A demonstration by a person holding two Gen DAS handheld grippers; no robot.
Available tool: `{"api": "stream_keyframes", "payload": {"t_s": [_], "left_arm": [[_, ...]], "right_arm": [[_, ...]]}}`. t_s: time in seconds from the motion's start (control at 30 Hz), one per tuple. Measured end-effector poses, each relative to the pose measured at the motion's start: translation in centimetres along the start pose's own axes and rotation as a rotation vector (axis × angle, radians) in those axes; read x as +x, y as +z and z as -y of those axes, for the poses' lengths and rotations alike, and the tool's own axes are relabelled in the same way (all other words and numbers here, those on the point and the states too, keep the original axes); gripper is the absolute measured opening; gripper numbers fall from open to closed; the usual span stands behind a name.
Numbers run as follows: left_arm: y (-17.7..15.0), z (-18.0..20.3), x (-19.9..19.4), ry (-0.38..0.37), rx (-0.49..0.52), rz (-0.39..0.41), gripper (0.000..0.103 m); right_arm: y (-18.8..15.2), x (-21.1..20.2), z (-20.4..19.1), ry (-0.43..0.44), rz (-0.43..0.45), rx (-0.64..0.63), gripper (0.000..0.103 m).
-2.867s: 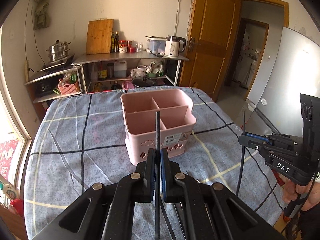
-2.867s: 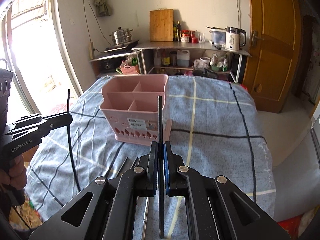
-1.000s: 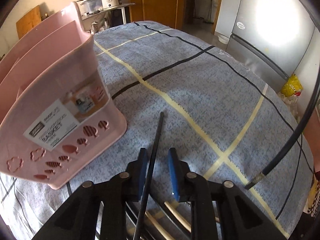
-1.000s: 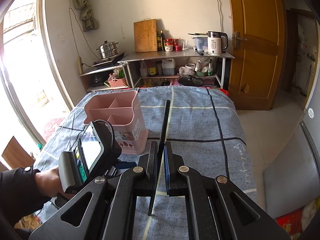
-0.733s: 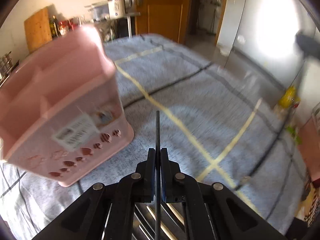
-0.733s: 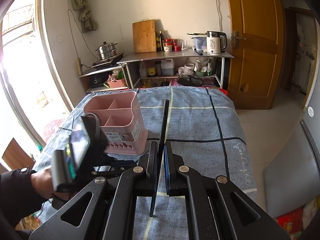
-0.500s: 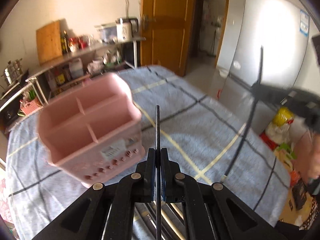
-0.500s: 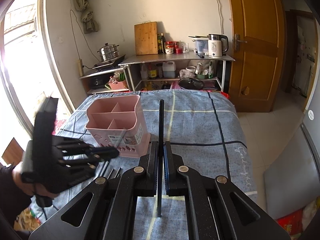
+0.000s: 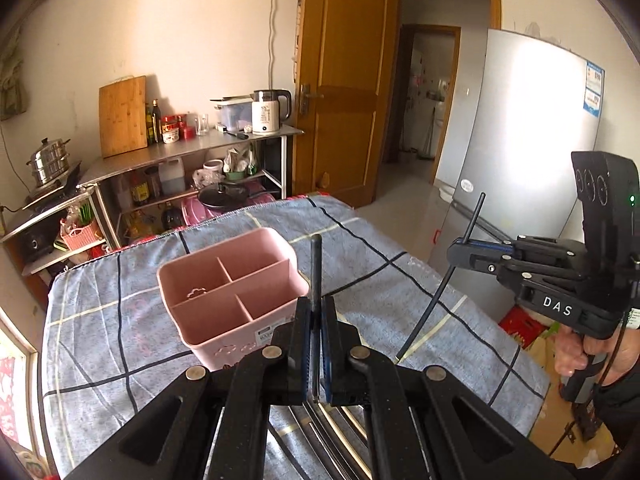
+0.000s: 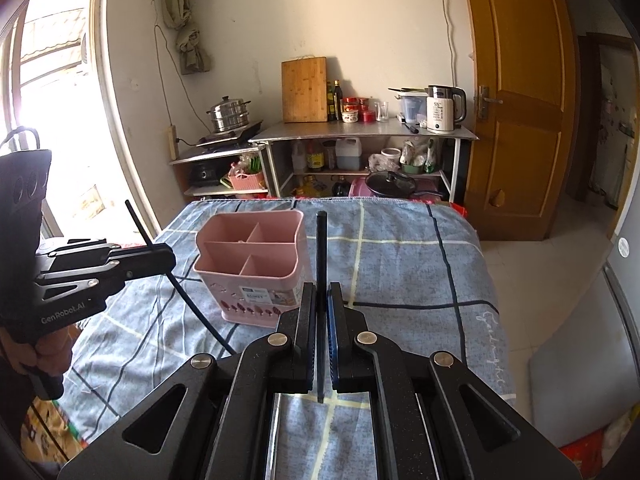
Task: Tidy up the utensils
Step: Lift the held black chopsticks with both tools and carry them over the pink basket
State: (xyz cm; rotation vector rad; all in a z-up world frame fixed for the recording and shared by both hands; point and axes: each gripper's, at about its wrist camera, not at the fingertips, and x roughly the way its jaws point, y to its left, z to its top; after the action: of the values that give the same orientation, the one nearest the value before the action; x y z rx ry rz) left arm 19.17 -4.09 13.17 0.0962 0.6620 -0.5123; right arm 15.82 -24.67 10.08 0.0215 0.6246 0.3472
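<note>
- The left gripper (image 9: 316, 344) is held above the near edge of the table, its jaws closed tight on a thin black chopstick (image 9: 316, 276) that stands upright between the blue-lined pads and rises past the fingertips.
- Seen from the right wrist view, the same left gripper (image 10: 168, 258) is held by a hand (image 10: 28, 354) at the left, with its chopstick (image 10: 188, 300) slanting down toward the cloth.
- The right gripper (image 10: 319, 340) is likewise clamped shut on a second black chopstick (image 10: 320, 260), held upright between its pads.
- In the left wrist view the right gripper (image 9: 456, 250) is seen out to the right, off the table's side, gripped by a hand (image 9: 572, 354); its chopstick (image 9: 436, 300) hangs at a slant with the lower tip near the cloth.
- A pink utensil caddy (image 9: 236, 304) with three compartments is set on the table (image 9: 100, 320), which is covered by a blue plaid cloth; it stands just ahead and to the left of both sets of fingers, and nothing is seen inside it.
- More utensils (image 9: 320, 432) are laid on the cloth below the left gripper, mostly hidden by its body.
- Behind the table, a steel shelf (image 10: 360, 132) carries a cutting board (image 10: 304, 90) and a kettle (image 10: 442, 114).
- A silver fridge (image 9: 520, 152) is seen at the right.
</note>
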Motion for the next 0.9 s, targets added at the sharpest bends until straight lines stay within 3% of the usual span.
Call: {"api": "stream_keyframes", "payload": {"t_s": [0.33, 0.67, 0.9], "left_arm": [[1.4, -2.2, -3.2, 0.022, -0.072, 0.036, 0.004], [5.8, -6.0, -5.8, 0.097, -0.125, 0.125, 0.004], [8.1, -8.4, -5.5, 0.142, -0.141, 0.152, 0.004]], "right_arm": [[2.6, 0.0, -1.6, 0.06, 0.04, 0.0, 0.005], [7.0, 1.4, -4.9, 0.116, 0.107, -0.004, 0.005], [9.9, 3.2, -6.8, 0.144, 0.149, 0.0, 0.005]]}}
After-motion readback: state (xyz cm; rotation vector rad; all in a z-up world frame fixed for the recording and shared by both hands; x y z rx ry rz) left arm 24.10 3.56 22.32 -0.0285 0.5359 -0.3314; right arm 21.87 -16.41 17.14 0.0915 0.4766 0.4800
